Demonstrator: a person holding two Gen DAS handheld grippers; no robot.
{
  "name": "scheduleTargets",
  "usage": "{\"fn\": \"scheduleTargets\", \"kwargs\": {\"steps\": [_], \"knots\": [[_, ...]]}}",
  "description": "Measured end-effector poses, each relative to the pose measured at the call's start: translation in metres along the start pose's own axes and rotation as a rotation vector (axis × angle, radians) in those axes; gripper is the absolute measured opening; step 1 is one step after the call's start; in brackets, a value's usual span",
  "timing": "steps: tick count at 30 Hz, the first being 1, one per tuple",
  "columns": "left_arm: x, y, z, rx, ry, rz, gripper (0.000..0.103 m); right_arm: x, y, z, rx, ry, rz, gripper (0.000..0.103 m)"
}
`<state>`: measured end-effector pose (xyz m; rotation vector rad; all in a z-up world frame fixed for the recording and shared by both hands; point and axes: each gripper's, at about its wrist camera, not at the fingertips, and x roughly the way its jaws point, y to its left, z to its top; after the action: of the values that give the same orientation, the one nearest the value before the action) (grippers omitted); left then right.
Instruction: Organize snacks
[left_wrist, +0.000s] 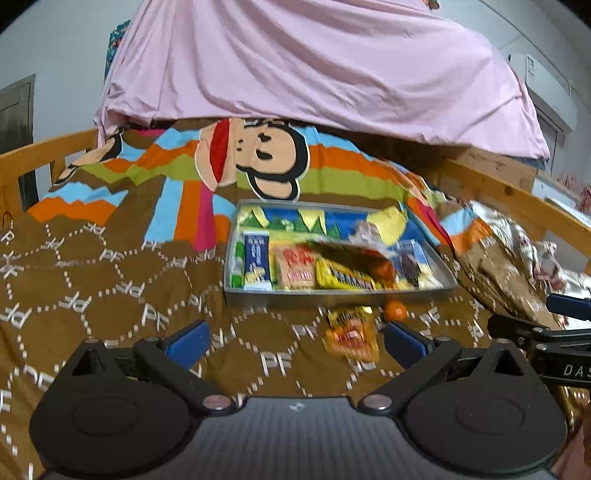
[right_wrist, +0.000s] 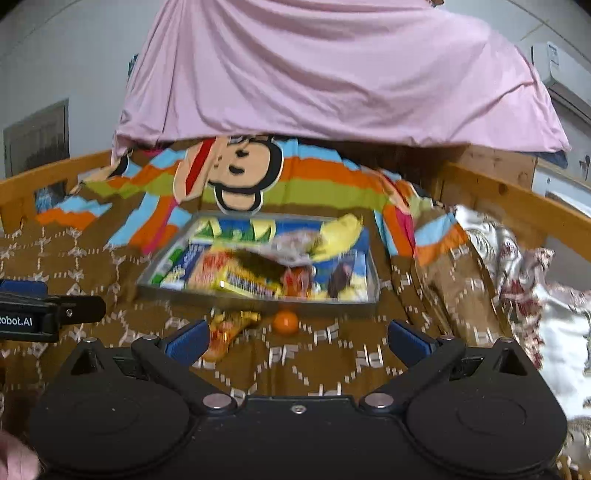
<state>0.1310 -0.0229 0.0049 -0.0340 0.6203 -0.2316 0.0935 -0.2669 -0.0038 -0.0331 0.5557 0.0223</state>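
A grey metal tray lies on the brown bedspread, full of snack packets: a blue box, a red packet, a yellow bar and others. In front of the tray lie an orange-yellow packet and a small orange ball. My left gripper is open and empty, short of the tray. My right gripper is open too, with nothing between its blue pads, the loose packet beside its left pad.
The bed has a wooden rail on both sides. A pink sheet hangs over the far end. A colourful monkey-print blanket lies behind the tray, and a patterned white pillow lies on the right.
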Motion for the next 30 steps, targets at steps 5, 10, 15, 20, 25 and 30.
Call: {"fn": "scheduleTargets", "kwargs": {"steps": [5, 10, 15, 20, 25, 30], "knots": [[-0.011, -0.011, -0.011, 0.035, 0.019, 0.021, 0.102, -0.009, -0.003, -0.006, 0.024, 0.038, 0.006, 0.102], [-0.012, -0.015, -0.019, 0.052, 0.058, 0.055, 0.102, -0.008, -0.003, -0.01, 0.017, 0.083, 0.019, 0.102], [-0.01, -0.015, -0.022, 0.045, 0.093, 0.085, 0.102, -0.003, 0.001, -0.012, -0.008, 0.111, 0.024, 0.102], [-0.005, -0.013, -0.023, 0.039, 0.121, 0.097, 0.102, 0.003, 0.004, -0.014, -0.023, 0.139, 0.025, 0.102], [0.0, -0.013, -0.022, 0.036, 0.149, 0.114, 0.102, 0.011, 0.005, -0.016, -0.024, 0.172, 0.027, 0.102], [0.006, -0.012, -0.022, 0.033, 0.181, 0.13, 0.102, 0.018, 0.005, -0.017, -0.019, 0.203, 0.028, 0.102]]}}
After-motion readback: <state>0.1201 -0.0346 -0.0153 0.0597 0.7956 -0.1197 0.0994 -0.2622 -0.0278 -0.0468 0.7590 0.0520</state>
